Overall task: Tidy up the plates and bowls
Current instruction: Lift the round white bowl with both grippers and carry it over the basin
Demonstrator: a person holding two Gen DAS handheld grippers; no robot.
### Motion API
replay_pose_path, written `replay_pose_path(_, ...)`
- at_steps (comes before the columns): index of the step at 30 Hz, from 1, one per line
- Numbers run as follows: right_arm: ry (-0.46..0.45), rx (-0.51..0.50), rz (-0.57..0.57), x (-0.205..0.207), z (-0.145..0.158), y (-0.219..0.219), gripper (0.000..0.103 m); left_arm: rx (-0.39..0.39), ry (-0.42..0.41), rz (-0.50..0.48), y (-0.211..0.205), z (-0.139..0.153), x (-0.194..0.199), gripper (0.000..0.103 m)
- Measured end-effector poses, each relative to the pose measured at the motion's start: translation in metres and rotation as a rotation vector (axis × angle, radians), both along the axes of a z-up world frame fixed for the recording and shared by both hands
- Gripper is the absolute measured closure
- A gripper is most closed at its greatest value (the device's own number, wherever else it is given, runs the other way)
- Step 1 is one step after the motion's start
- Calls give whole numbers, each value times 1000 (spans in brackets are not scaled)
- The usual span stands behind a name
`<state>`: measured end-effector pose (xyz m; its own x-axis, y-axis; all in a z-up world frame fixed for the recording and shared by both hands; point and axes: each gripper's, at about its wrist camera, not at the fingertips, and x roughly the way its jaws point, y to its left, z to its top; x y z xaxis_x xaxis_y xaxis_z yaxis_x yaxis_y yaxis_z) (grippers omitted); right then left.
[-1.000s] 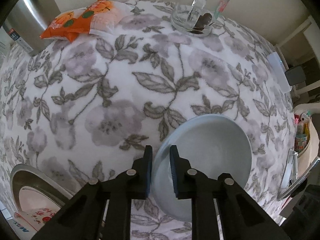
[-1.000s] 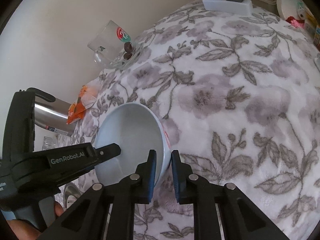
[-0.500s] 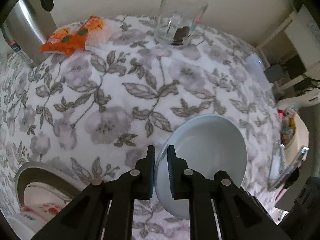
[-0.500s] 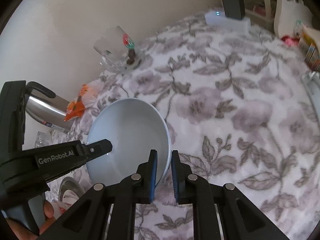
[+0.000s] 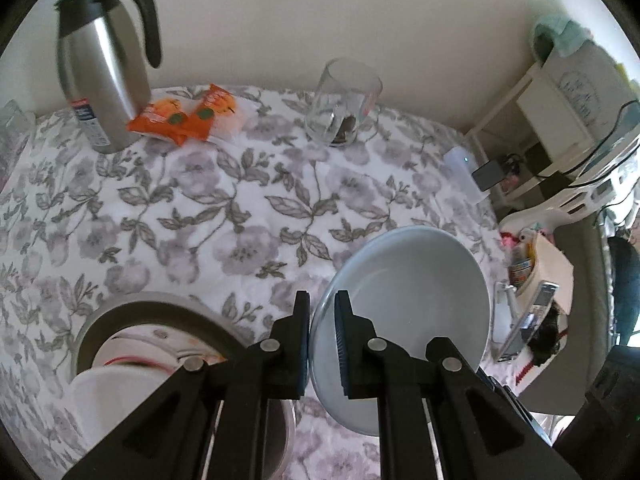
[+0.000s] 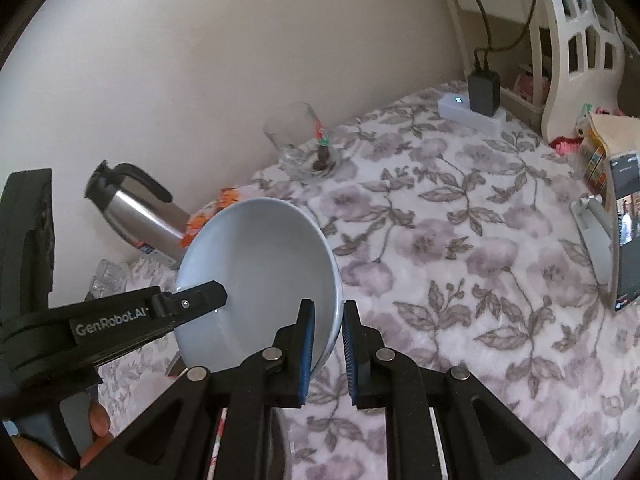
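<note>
Over the bench [image 5: 208, 208], covered in a grey floral cloth, a pale blue bowl [image 5: 416, 288] hangs clear of the surface, tilted, carried between two tools. Largest item nearby: a steel pot [image 5: 132, 320] at the near left edge with white dishes stacked inside, probably the nesting spot. Farther back, against the wall: a steel jug [image 5: 100, 76], an orange snack packet [image 5: 188, 116], a glass mug [image 5: 340, 108].

Left hand-held gripper [image 5: 322, 344]: clamped on the bowl's rim at its left edge, one pad inside, one outside. Right hand-held gripper [image 6: 328, 348]: clamped likewise on the opposite rim; in the right wrist view the left tool's finger tip lies across the far lip.

Handling, as a judgement: the bowl looks like glazed ceramic, so stiff, moderately heavy, slick under rubber pads and chippable. Thin rim is the only sensible hold; two opposed grips stop it swinging. Keep both pinches firm and level. Lower slowly onto the stacked dishes, since ceramic on ceramic could crack.
</note>
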<state>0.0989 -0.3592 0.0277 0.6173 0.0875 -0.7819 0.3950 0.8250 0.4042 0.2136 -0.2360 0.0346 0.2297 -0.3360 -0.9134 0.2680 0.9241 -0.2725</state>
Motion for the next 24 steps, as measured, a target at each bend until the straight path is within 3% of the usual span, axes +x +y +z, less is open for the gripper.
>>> replay_pose_path(11, -42, -31, 78, -17, 27, 54, 88, -18, -70, 35, 59, 32, -29, 91)
replay_pose_path(24, -58, -72, 179, -31, 38, 115, 88, -95, -162, 107, 132, 54, -61, 91)
